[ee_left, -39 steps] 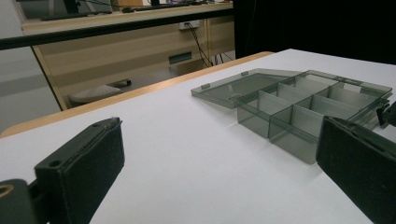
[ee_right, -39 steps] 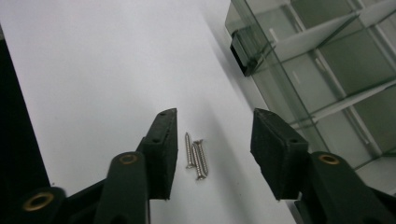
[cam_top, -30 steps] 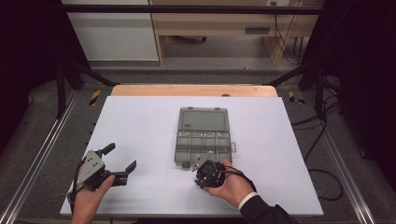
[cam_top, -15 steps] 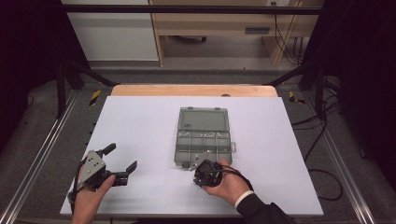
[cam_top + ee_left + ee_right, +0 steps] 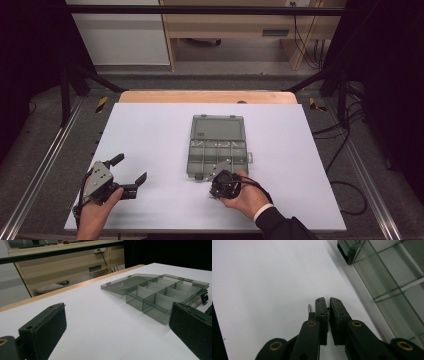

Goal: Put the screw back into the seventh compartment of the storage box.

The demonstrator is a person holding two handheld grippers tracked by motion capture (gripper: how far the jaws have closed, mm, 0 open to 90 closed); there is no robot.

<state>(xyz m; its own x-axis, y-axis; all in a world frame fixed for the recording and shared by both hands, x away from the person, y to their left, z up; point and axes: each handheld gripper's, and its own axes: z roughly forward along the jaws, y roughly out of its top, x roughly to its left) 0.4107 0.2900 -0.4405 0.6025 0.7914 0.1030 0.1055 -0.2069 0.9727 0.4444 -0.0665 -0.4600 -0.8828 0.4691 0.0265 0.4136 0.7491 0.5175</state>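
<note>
A small silver threaded screw (image 5: 309, 307) sits crosswise at the tips of my right tongs (image 5: 328, 300); its pointed end pokes out past the left jaw. These jaws have just been closing and now stand almost together, but I cannot tell whether the pads truly clamp the screw's shank or merely lie against it. The tips point down at the white bench (image 5: 150, 135), close to its surface. Just beside the right tongs, ahead and to their right, lies the smoky grey transparent plastic compartment box (image 5: 218, 149), lid folded flat open behind it, its black latch (image 5: 348, 255) near the corner closest to my tips. In the high view my right hand (image 5: 245, 192) hugs the box's near edge. Well apart, off to the other side, my left tongs (image 5: 131, 171) rest on the bench with jaws wide apart, holding nothing.
</note>
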